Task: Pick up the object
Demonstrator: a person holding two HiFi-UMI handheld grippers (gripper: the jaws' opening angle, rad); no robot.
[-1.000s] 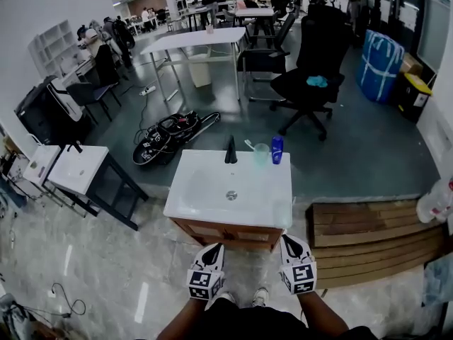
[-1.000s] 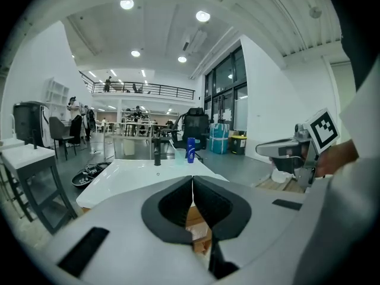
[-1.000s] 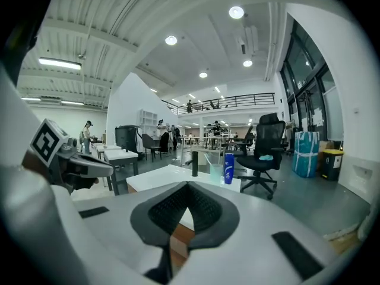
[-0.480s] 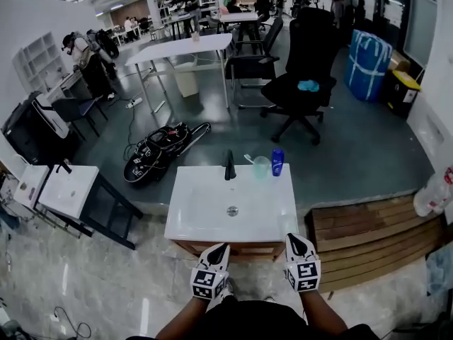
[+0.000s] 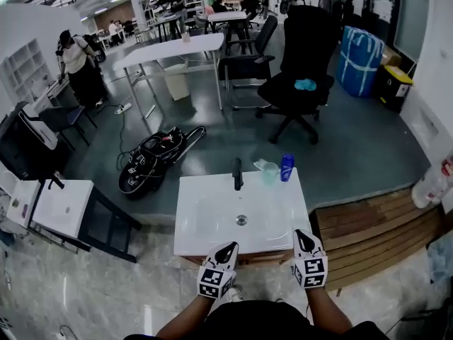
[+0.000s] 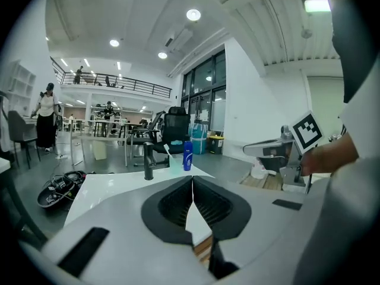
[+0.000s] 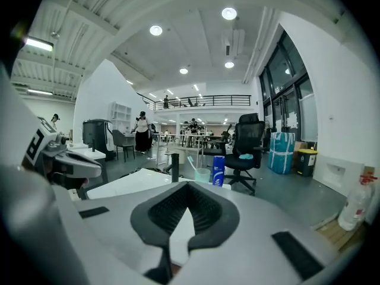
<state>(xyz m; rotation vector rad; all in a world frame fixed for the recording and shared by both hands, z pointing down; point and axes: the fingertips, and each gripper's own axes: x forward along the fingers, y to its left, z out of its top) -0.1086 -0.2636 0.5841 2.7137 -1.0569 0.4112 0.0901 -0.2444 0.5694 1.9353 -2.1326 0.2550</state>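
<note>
My left gripper [image 5: 229,247] and right gripper [image 5: 300,234] side by side at the near edge of the white sink [image 5: 192,222], jaws of both pressed together and empty, blue bottle [image 5: 287,167] well ahead of my right gripper at the far rim, cup [image 5: 270,173] touching it, black tap [image 5: 238,173] ahead between the grippers.

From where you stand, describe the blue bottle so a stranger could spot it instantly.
Find the white washbasin directly ahead. Along its far edge stand a black faucet, a pale translucent cup and, at the right end, the blue bottle. It alone is opaque deep blue.
</note>
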